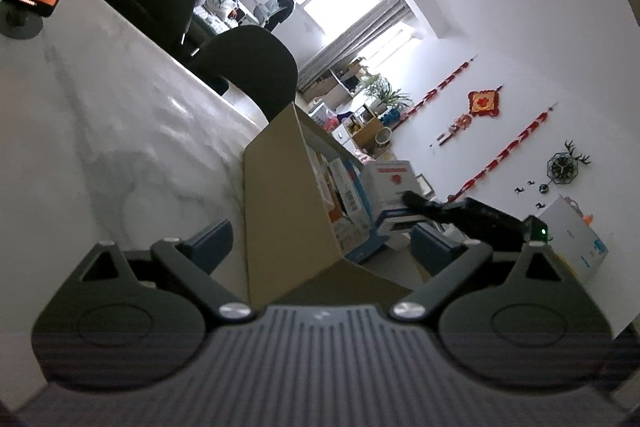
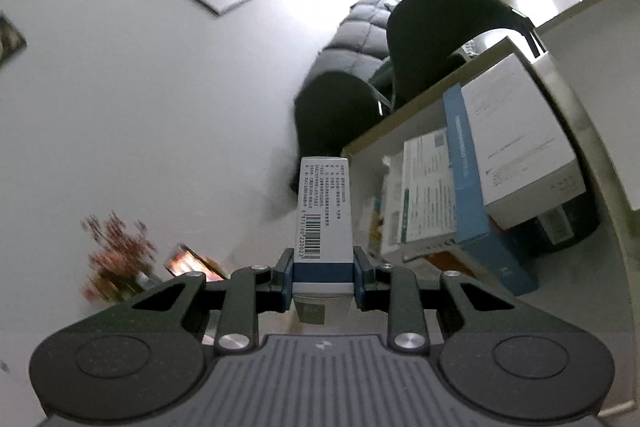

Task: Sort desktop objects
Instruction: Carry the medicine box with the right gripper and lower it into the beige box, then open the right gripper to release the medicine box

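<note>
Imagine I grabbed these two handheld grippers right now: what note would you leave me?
Left gripper: open, nothing held, its jaws astride the near wall of the cardboard box.
Right gripper: shut on a slim white carton with a barcode, held in the air to the left of the box.
Things: the cardboard box stands on the marble table and already holds several packages, among them a blue-edged box and a large white box.
Done: several packages are in.
Left: probably put the carton in with the others. I cannot see whether anything else waits on the table.
</note>
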Available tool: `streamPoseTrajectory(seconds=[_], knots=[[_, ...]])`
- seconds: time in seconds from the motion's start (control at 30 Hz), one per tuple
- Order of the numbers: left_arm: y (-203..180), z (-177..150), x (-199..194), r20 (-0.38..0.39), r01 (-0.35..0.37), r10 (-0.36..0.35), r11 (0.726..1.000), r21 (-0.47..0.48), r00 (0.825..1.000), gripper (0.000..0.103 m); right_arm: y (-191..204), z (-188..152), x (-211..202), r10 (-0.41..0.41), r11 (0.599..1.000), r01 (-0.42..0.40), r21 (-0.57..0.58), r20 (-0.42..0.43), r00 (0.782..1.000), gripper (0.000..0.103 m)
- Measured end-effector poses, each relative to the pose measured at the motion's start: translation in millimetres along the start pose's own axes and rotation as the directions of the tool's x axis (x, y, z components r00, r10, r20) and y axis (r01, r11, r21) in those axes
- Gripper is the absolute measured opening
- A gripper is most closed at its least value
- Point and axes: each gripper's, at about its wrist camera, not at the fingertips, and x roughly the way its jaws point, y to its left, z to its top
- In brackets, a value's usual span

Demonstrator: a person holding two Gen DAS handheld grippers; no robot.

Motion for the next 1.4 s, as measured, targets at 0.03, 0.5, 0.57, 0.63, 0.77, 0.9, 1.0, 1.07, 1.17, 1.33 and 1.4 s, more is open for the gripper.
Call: streamPoseTrajectory(seconds=[0.03, 0.5, 0.57, 0.63, 0.77, 0.9, 1.0, 1.07, 1.17, 1.33, 1.4], knots=[[-0.1, 0.0, 0.4, -0.003, -0.002, 0.002, 1.000, 0.000, 1.000, 0.097, 2.5, -1.0, 7.7, -0.024, 1.000, 0.023, -0.021, -0.024, 0.999, 0.031], [1.6, -2.4, -2.9, -0.013, 0.000, 0.000, 1.000, -0.008, 1.000, 0.097, 47.4, -26.1, 95.4, -0.420, 0.860, 0.331, -0.388, -0.171, 0.891, 0.031], [2.5, -2.6, -4.1, -0.013, 0.001, -0.001, 1.000, -0.010, 1.000, 0.097, 49.9, -29.1, 103.3, -0.455, 0.838, 0.353, -0.417, -0.177, 0.872, 0.031], [3.5, -2.8, -4.6, -0.012, 0.000, 0.000, 1.000, -0.014, 1.000, 0.097, 52.1, -32.1, 111.4, -0.490, 0.814, 0.373, -0.445, -0.181, 0.853, 0.031], [3.5, -3.6, -5.0, -0.011, 0.004, -0.004, 1.000, -0.019, 1.000, 0.097, 51.4, -36.3, 127.2, -0.535, 0.790, 0.398, -0.466, -0.208, 0.819, 0.032], [4.5, -4.1, -5.1, -0.012, 0.002, -0.002, 1.000, -0.020, 1.000, 0.097, 49.2, -33.6, 130.8, -0.506, 0.823, 0.372, -0.430, -0.256, 0.824, 0.039], [6.1, -4.1, -7.0, -0.009, -0.001, 0.001, 1.000, -0.019, 1.000, 0.097, 47.9, -30.0, 124.7, -0.479, 0.841, 0.352, -0.410, -0.262, 0.838, 0.044], [7.2, -4.1, -7.1, -0.008, -0.003, 0.003, 1.000, -0.020, 1.000, 0.097, 47.8, -25.6, 116.5, -0.457, 0.855, 0.339, -0.393, -0.259, 0.851, 0.046], [8.9, -4.7, -5.8, -0.009, -0.004, 0.004, 1.000, -0.023, 1.000, 0.097, 46.9, -17.9, 102.4, -0.420, 0.875, 0.317, -0.366, -0.250, 0.872, 0.048], [8.1, -5.3, -1.9, -0.020, -0.005, 0.005, 1.000, -0.024, 1.000, 0.097, 43.9, -12.4, 76.4, -0.362, 0.903, 0.281, -0.324, -0.223, 0.905, 0.052], [6.8, -6.0, 0.4, -0.027, -0.006, 0.005, 1.000, -0.021, 1.000, 0.097, 42.9, -11.6, 70.4, -0.349, 0.908, 0.274, -0.316, -0.213, 0.913, 0.054]])
